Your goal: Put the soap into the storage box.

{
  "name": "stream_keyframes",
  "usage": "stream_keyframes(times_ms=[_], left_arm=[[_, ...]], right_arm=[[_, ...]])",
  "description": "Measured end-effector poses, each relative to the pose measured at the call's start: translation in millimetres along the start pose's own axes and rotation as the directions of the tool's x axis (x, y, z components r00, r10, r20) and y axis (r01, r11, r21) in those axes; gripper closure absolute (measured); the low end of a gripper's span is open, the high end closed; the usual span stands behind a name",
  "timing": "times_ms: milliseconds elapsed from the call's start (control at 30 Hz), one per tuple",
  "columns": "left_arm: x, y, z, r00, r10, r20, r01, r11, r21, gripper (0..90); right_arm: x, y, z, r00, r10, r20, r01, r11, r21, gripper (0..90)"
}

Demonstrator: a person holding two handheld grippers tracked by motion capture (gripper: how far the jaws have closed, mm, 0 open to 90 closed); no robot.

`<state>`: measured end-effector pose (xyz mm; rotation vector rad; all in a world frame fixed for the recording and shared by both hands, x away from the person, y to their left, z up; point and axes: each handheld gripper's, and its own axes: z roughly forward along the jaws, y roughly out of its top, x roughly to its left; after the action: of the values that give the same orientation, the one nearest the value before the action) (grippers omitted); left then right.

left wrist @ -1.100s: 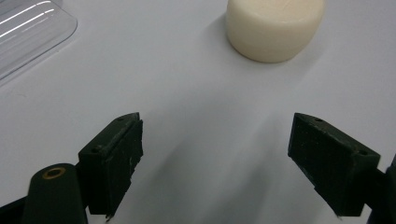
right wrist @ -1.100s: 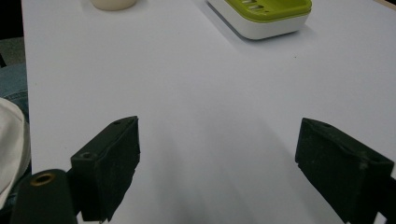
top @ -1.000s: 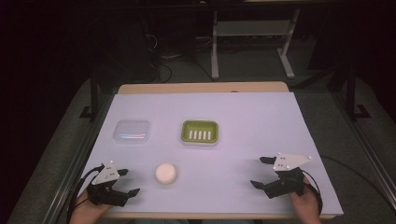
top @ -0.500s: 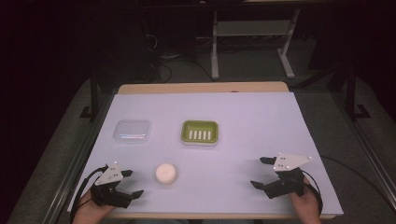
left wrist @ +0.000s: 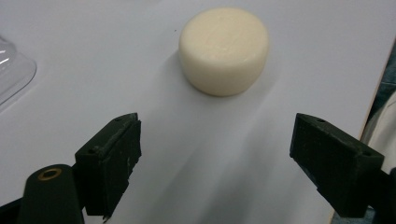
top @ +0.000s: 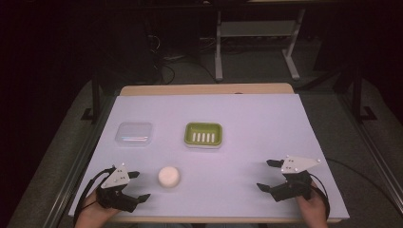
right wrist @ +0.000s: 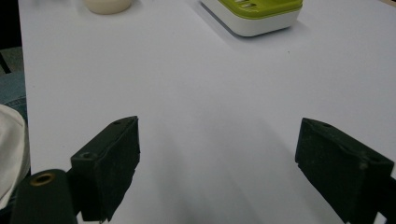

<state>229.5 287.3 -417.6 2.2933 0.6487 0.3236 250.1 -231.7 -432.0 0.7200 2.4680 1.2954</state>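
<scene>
Much of the scene is cut off or dim: in the high view the person's hands sit at the bottom edge, the forearms out of frame, and the room behind the surface [top: 266,123] falls into darkness where only a pale metal frame [top: 256,38] can be made out; in the left gripper view just a curved corner of the clear lid [left wrist: 11,70] shows at the left edge; in the right gripper view the soap [right wrist: 107,4] and the green dish [right wrist: 254,11] are clipped by the top edge. The left gripper [top: 135,185] hovers near the front left corner of the surface, jaws wide apart and holding nothing; the soap [top: 168,176] lies just beside it, toward the middle, close to the front edge and untouched. The right gripper [top: 268,175] sits near the front right, jaws likewise spread and empty, well apart from everything. Open white surface runs between the two grippers and across the whole right side. The soap is a round, matte, cream puck with softened edges; the dish [top: 204,134] is a rounded rectangle, glossy green with pale slots, on a white base; the lid [top: 134,134] is clear plastic, rounded at the corners; the jaw pads are black, blocky and dull.
</scene>
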Motion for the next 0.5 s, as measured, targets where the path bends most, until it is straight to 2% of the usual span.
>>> stream_keyframes(times_ms=[133,300,500], left_arm=[[1.3,11.3,1.1,0.9996,0.023,0.013,-0.024,0.9995,0.022,15.4],[6.7,25.0,3.0,0.9992,0.016,0.035,-0.017,0.9994,0.031,14.9],[7.2,36.4,11.9,0.9973,0.037,0.063,-0.042,0.9965,0.072,14.6]], right_arm=[[-1.0,-2.2,-2.6,0.9999,0.011,0.001,-0.011,1.0,-0.012,13.1],[-2.2,-2.8,-2.6,0.9998,0.018,-0.005,-0.018,1.0,-0.015,13.1],[-1.2,-2.5,-1.8,0.9998,0.017,-0.003,-0.017,1.0,-0.011,13.1]])
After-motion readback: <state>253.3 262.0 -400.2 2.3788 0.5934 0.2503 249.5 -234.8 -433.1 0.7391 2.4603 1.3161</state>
